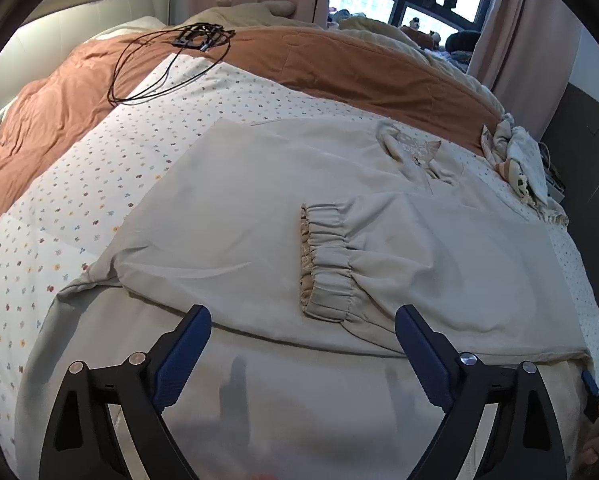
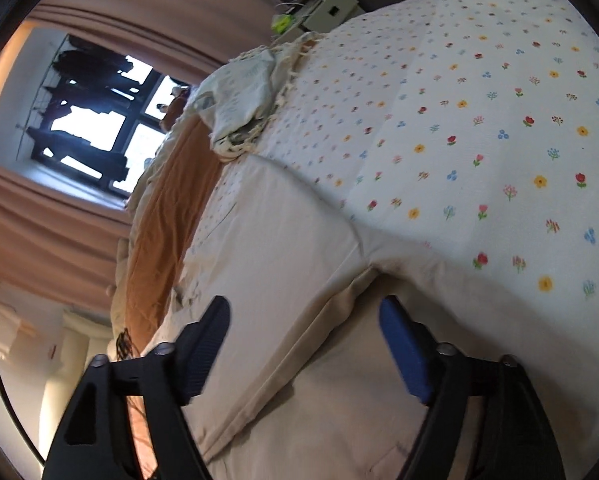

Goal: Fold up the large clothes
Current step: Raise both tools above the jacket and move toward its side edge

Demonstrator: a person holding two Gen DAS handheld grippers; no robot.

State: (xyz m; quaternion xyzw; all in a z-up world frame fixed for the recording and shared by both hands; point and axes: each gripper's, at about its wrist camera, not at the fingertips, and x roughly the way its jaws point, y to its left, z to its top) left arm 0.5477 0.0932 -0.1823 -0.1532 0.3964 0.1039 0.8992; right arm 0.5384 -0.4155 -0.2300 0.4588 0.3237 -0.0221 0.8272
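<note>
Left wrist view looks across the bed [image 1: 99, 184] toward the window; right view, rolled sideways, hugs it.

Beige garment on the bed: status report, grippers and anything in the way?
Left gripper open, right gripper open, neither gripping. Beige garment flat on floral sheet, one sleeve folded in. Black cable lies clear.

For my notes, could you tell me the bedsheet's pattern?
White bedsheet with small multicoloured flowers; right wrist view shows it best.

On the bed there is one large beige garment [image 1: 259, 208], with one sleeve folded across it, showing one elastic cuff [image 1: 325, 260]. One coil of black cable [image 1: 167, 64] lies near the far left corner, one crumpled cloth bundle [image 1: 519, 160] at the right edge. Two grippers: left gripper [image 1: 303, 320], right gripper [image 2: 305, 312].
</note>
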